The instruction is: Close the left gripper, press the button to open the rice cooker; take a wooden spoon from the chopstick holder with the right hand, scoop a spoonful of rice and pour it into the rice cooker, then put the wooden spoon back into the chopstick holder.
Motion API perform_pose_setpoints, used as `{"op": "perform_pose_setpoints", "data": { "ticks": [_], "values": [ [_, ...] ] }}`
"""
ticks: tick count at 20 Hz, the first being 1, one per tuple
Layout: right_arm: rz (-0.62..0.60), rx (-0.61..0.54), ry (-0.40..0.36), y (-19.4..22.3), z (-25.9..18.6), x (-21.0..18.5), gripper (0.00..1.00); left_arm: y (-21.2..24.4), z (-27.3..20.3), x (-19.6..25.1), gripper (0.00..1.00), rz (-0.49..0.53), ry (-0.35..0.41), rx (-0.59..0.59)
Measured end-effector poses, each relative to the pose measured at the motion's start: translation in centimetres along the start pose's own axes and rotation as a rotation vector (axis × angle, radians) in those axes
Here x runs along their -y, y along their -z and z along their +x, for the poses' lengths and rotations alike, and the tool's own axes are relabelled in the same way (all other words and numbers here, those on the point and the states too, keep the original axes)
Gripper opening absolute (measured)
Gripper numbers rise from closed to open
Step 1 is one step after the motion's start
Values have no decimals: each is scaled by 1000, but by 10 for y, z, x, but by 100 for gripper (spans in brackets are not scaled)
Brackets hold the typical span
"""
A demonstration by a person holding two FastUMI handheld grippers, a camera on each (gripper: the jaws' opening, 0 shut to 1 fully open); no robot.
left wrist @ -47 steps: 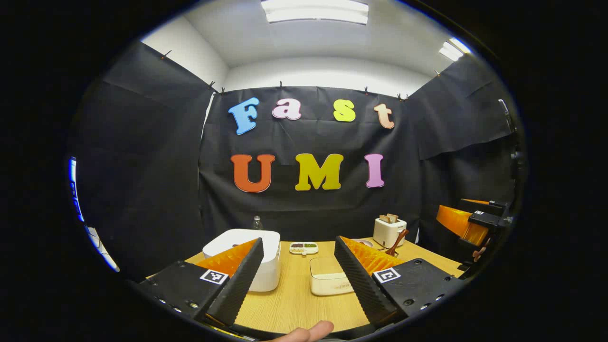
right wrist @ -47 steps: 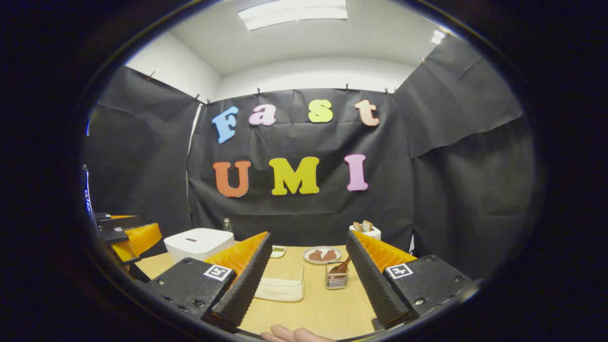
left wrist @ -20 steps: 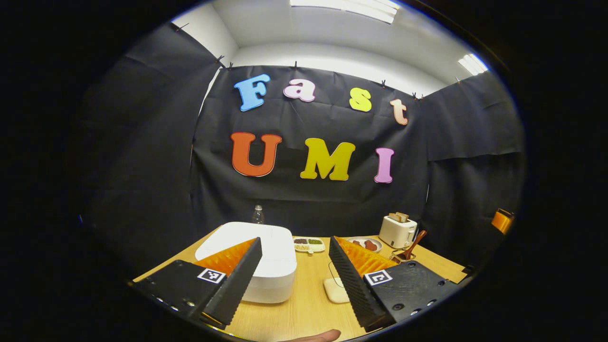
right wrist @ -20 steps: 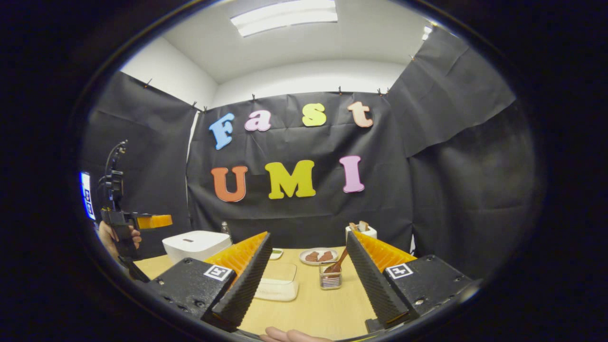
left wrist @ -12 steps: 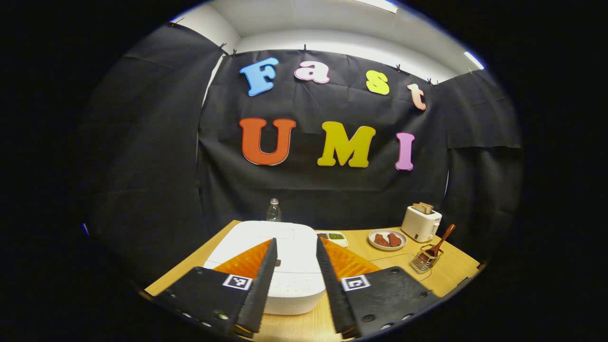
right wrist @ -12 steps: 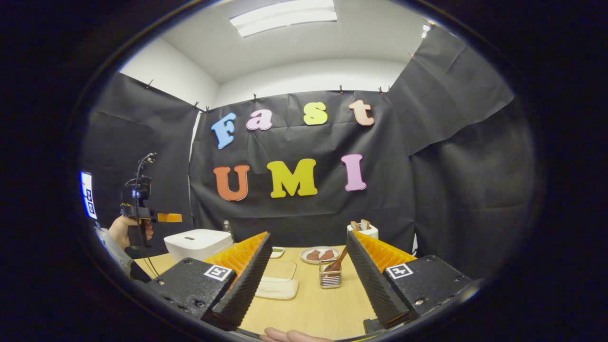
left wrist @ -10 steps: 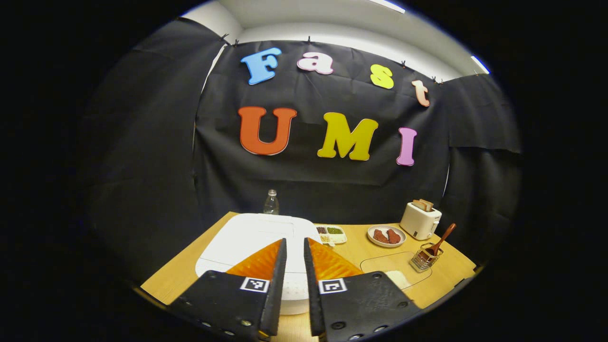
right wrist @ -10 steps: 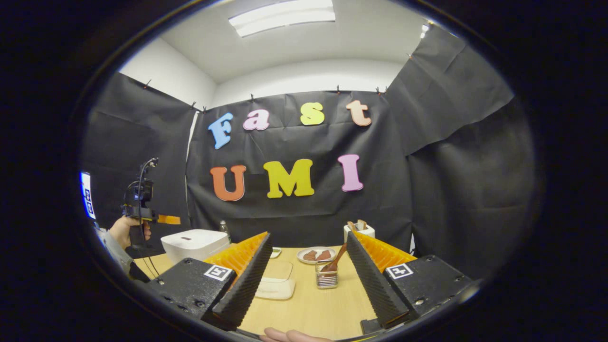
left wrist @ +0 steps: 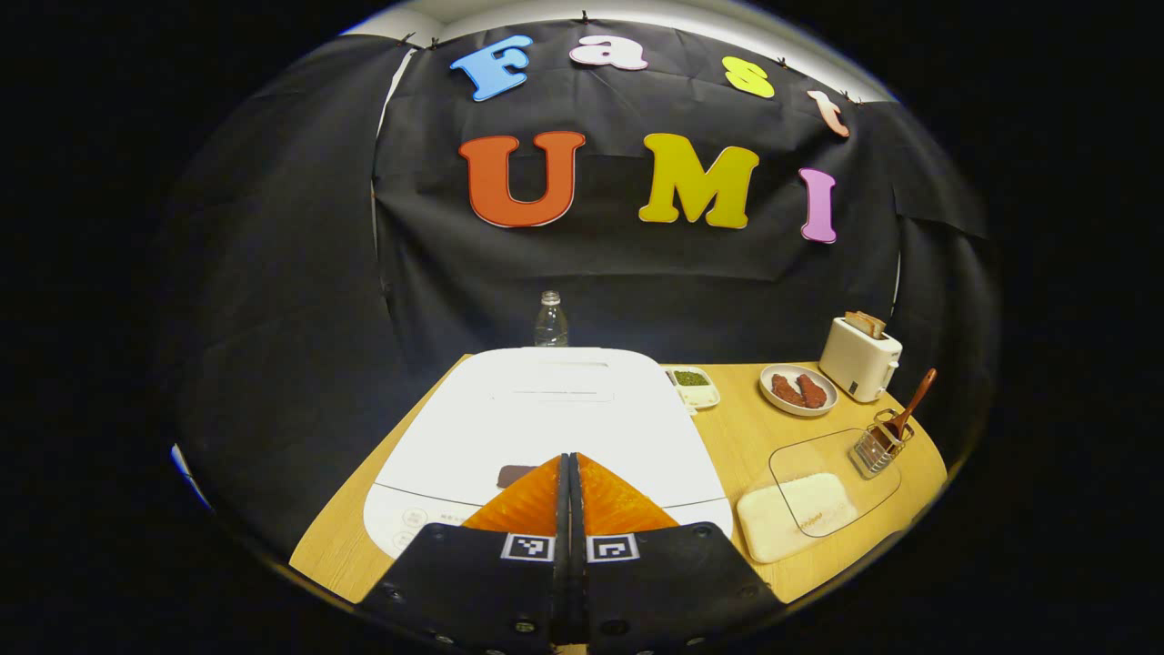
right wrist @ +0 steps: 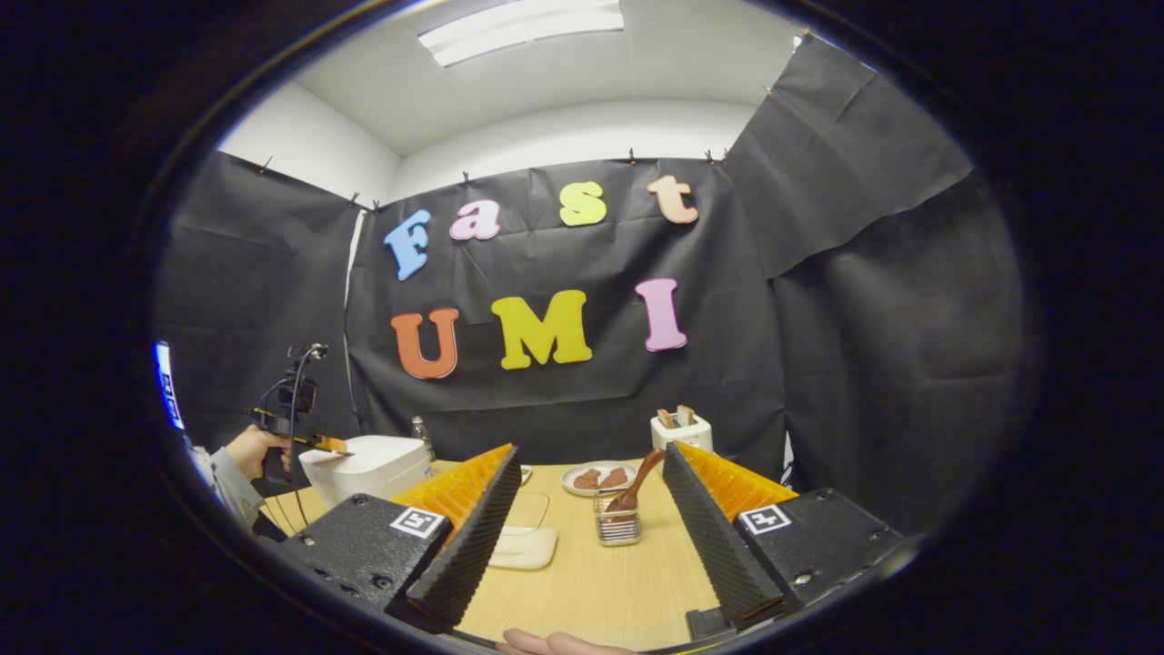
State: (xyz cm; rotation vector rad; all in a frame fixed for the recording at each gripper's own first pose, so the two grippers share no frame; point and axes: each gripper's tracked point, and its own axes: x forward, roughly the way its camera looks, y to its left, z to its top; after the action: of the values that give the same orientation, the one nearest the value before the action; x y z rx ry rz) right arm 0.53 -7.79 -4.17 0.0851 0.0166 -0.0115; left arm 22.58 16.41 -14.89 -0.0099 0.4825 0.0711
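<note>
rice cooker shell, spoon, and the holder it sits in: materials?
Rice cooker: looks like white plastic, smooth and matte, with soft rounded edges and an even sheen. Wooden spoon: reddish-brown, wood by its look, though the grain is too small to see. Chopstick holder: thin metal wire, judging by the open see-through grid with a bright glint.

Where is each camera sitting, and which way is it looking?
Left gripper view: rides the left gripper, tilted down over the white rice cooker; its own shut fingers show.
Right gripper view: rides the right gripper, facing the wire chopstick holder with the wooden spoon; open fingers, fingertips at the bottom.
Both share the cooker, holder and white toaster.
</note>
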Motion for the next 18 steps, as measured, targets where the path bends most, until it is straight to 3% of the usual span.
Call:
{"op": "perform_pose_setpoints", "data": {
  "ticks": [2,3,6,7,8,9,10,11,12,14,17,18],
  "values": [
    [7,-11,13,2,3,5,95,3,8,-3,0,3,-10,-8],
    [10,-13,19,2,4,7,100,1,7,-3,0,1,-9,-1],
    [20,-20,26,6,5,9,100,16,10,-2,0,-12,-5,-54],
    [24,-24,23,8,4,7,95,14,8,0,0,-22,-6,-50],
    [27,-26,19,9,4,6,100,14,8,-1,0,-29,-6,-44],
    [30,-22,10,8,4,3,95,14,8,-3,0,-37,-8,-27],
    [31,-18,2,6,4,-1,100,15,9,-3,0,-56,-10,-14],
    [27,-18,0,5,5,-3,95,11,8,-3,0,-72,-12,7],
    [19,-18,0,6,4,-3,100,9,7,-3,0,-93,-14,22],
    [-3,-17,10,5,1,-3,95,-5,-9,-6,0,-115,-25,89],
    [-21,-20,33,3,-3,-2,100,-33,-42,-8,0,-134,-47,206],
    [-26,-14,35,0,-3,-4,95,-39,-55,-6,0,-131,-54,227]
  ]
}}
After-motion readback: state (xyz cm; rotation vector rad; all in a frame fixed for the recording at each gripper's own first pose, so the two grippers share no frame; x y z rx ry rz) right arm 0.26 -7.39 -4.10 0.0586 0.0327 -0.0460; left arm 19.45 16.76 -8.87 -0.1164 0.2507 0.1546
